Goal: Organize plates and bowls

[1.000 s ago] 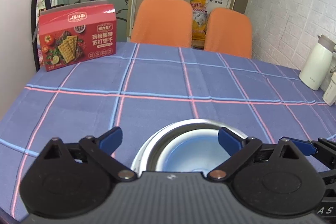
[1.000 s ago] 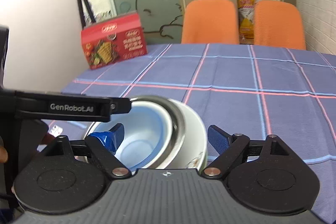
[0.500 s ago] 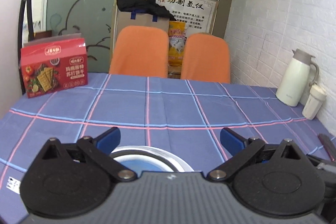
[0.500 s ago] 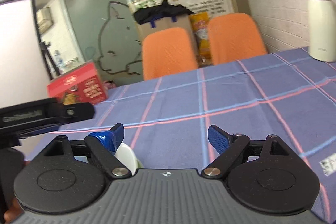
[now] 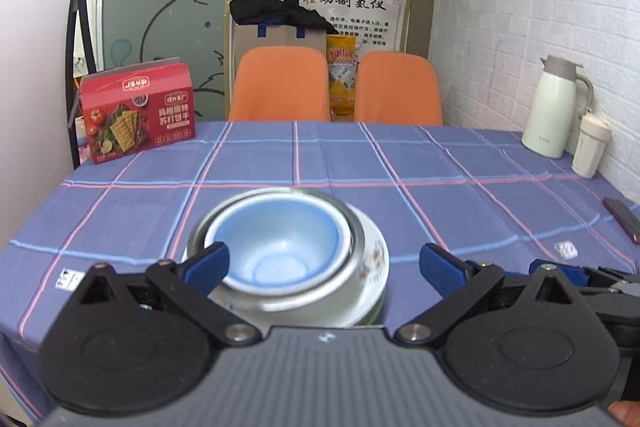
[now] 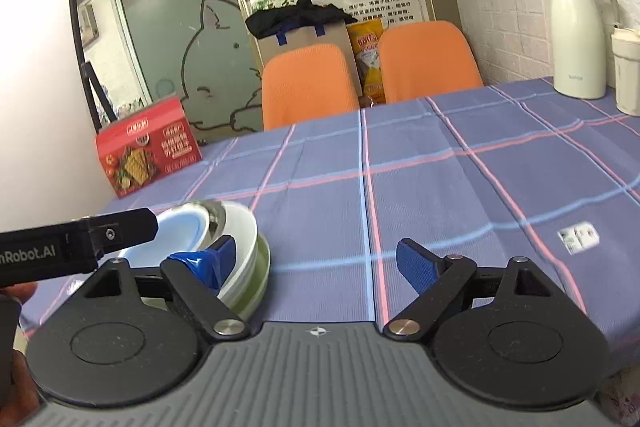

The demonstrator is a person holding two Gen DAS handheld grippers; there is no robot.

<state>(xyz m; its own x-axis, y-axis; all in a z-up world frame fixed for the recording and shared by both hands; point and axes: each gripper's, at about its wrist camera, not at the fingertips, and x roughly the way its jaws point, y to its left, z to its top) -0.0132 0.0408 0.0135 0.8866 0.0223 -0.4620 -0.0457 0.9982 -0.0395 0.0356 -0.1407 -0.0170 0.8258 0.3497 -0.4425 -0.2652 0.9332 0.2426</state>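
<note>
Bowls are seen nested in one stack near the front left corner of the surface [image 5: 460,163]: a blue bowl [image 5: 280,243] sits inside a metal bowl [image 5: 288,303], which rests in a white patterned bowl [image 5: 374,259]; in the right wrist view a green bowl [image 6: 260,275] is seen at the bottom. The left gripper [image 5: 322,263] is held with its fingers spread wide, empty, just in front of the stack. The right gripper [image 6: 316,263] is likewise spread apart and empty, with the stack just beyond its left fingertip. A checked blue cloth covers the surface. A red cracker box [image 5: 138,111] stands at the far left corner, and a white thermos [image 5: 554,109] with a small cup [image 5: 590,145] beside it stands at the far right edge. A dark phone [image 5: 622,217] lies near the right edge. Two orange chairs [image 5: 280,87] are set behind the far edge.
</note>
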